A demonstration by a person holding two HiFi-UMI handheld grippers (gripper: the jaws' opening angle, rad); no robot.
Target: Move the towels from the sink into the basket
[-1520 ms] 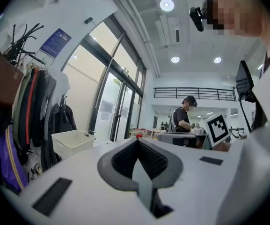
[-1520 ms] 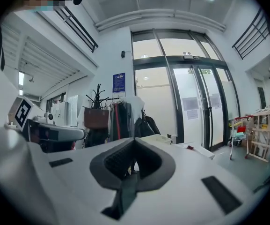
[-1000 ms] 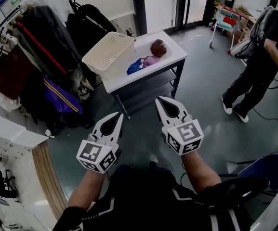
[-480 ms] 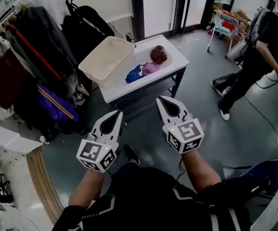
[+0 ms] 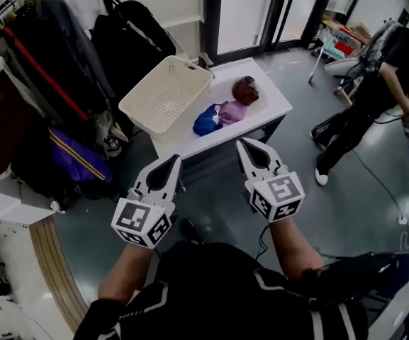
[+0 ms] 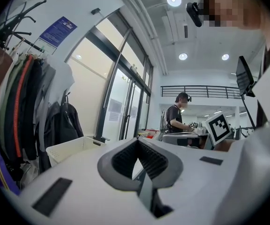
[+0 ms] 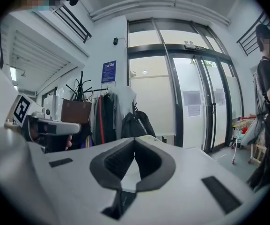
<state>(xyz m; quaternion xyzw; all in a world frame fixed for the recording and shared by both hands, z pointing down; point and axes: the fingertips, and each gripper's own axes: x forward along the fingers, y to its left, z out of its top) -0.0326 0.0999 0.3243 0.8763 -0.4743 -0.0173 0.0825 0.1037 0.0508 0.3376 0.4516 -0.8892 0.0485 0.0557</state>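
Observation:
A white sink table (image 5: 271, 117) stands ahead of me on the grey floor. In its basin lie three towels: a dark red one (image 5: 245, 89), a pink one (image 5: 230, 110) and a blue one (image 5: 207, 121). A cream plastic basket (image 5: 163, 94) rests tilted on the table's left end, and it shows again in the left gripper view (image 6: 76, 149). My left gripper (image 5: 170, 163) and right gripper (image 5: 248, 146) are held side by side, short of the table and pointing at it. Both are shut with nothing between the jaws, as the left gripper (image 6: 137, 141) and right gripper (image 7: 135, 140) views confirm.
Coats and bags hang on a rack (image 5: 41, 69) to the left, with a black backpack (image 5: 130, 30) behind the basket. Glass doors (image 5: 261, 13) lie beyond the table. A person (image 5: 374, 83) stands at the right near a small cart (image 5: 339, 37).
The table with its basket and towels has come closer and shifted right in the head view. The person at the right has stepped. Both grippers stay shut and keep their pose.

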